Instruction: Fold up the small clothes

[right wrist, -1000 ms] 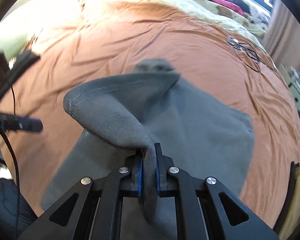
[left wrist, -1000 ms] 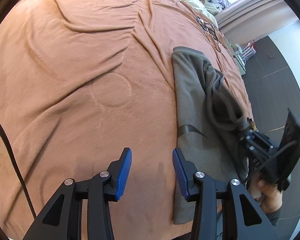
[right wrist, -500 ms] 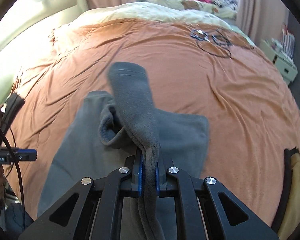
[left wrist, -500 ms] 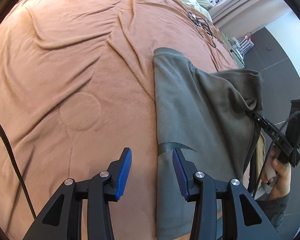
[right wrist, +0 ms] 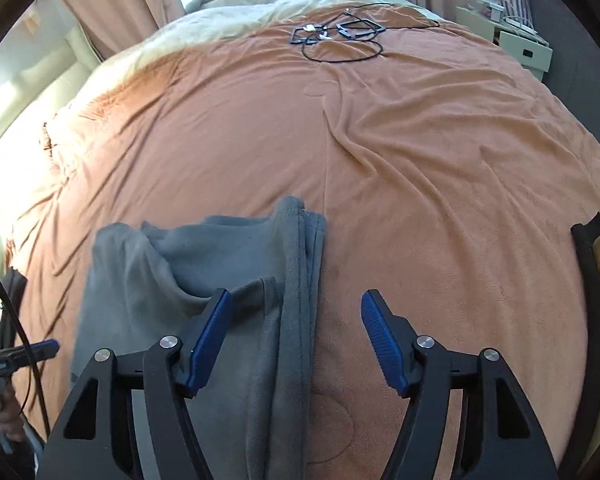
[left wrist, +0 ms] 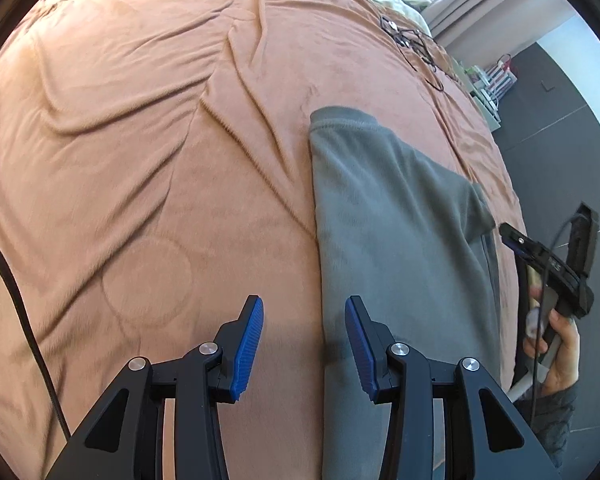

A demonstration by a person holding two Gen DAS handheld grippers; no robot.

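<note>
Right wrist | grey garment (right wrist: 228,280) folded flat (edges stacked) | both jaws released, right just opened

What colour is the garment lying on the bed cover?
Grey garment on an orange-brown cover; clearest in the left wrist view.

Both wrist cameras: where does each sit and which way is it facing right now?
Left wrist: on the left gripper, angled down at the orange blanket; open jaws straddle the grey garment edge; the right gripper and its hand show.
Right wrist: on the right gripper, facing up the bed toward the cables; jaws just opened over the garment.
Shared: garment, blanket, cables.
</note>
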